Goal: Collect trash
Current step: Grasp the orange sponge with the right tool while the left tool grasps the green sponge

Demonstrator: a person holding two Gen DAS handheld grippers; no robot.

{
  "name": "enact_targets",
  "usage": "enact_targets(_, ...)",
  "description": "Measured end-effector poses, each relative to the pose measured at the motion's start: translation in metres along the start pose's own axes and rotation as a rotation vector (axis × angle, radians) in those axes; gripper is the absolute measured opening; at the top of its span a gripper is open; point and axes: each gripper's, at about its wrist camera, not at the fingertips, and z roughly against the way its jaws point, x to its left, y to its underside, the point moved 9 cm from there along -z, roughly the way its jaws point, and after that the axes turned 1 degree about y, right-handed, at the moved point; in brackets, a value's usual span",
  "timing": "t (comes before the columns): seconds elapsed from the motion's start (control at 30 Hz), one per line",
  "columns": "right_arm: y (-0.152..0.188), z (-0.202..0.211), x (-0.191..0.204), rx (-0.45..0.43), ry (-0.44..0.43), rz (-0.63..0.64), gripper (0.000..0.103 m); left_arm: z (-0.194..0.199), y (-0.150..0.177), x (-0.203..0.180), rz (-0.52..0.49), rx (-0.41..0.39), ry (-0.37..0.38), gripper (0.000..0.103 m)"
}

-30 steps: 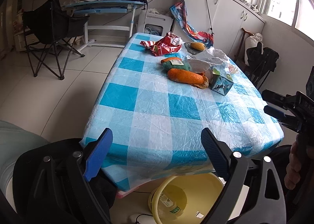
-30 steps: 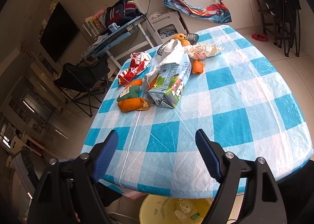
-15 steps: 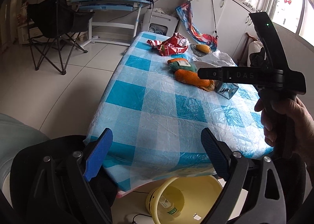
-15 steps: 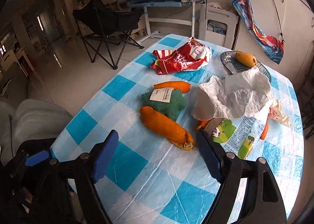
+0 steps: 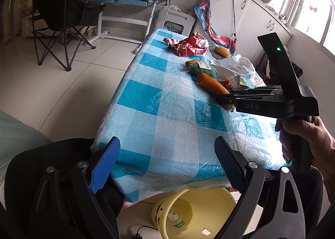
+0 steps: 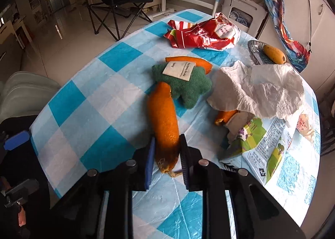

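A long orange peel (image 6: pixel 163 117) lies on the blue-checked table (image 6: pixel 108 96). My right gripper (image 6: pixel 166 145) is shut on its near end; it also shows in the left wrist view (image 5: pixel 225 101) over the peel (image 5: pixel 211 84). Beyond it lie a green cloth with a label (image 6: pixel 184 82), another orange peel (image 6: pixel 188 61), a red snack wrapper (image 6: pixel 205 34), crumpled white paper (image 6: pixel 257 88) and a torn milk carton (image 6: pixel 261 140). My left gripper (image 5: pixel 165 161) is open and empty, off the table's near edge above a yellow bin (image 5: pixel 194 214).
A wire bowl with a yellow fruit (image 6: pixel 272 54) stands at the table's far right. A folding chair (image 5: pixel 62 19) and a desk (image 5: pixel 125 2) stand on the floor beyond. White cabinets (image 5: pixel 251 15) line the right wall. The bin holds a bottle (image 5: pixel 175 218).
My right gripper has moved down to the table and closed on the near end of the long orange peel. My left gripper has stayed open near the table's edge.
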Motion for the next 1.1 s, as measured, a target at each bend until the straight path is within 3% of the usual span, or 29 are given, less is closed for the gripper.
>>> enact_targets(0.13,0.028,0.018,-0.002,-0.032,-0.016,-0.057,0.021,-0.001,0.001,-0.004,-0.018,0.003,-0.005,0.088)
enact_targets(0.3,0.057,0.040,-0.031,-0.091,-0.047,-0.235,0.020,-0.003,-0.009,-0.011,-0.030,0.006,0.006,0.088)
enact_targets(0.57,0.084,0.044,-0.076,-0.191,-0.116,-0.541,0.019,-0.042,-0.072,-0.061,-0.178,-0.020,0.036,0.089)
enact_targets(0.7,0.080,0.046,-0.078,-0.224,-0.111,-0.558,0.019,-0.085,-0.098,-0.075,-0.203,0.027,0.042,0.090)
enact_targets(0.87,0.081,0.043,-0.076,-0.224,-0.123,-0.559,0.020,-0.138,-0.119,-0.065,-0.087,0.093,0.042,0.090)
enact_targets(0.97,0.083,0.043,-0.078,-0.229,-0.134,-0.570,0.021,-0.156,-0.125,-0.067,-0.078,0.103,0.037,0.090)
enact_targets(1.03,0.085,0.044,-0.079,-0.231,-0.136,-0.569,0.021,-0.163,-0.126,-0.074,-0.094,0.110,0.043,0.083)
enact_targets(1.1,0.085,0.044,-0.079,-0.233,-0.134,-0.566,0.021,-0.169,-0.122,-0.083,-0.107,0.141,0.070,0.051)
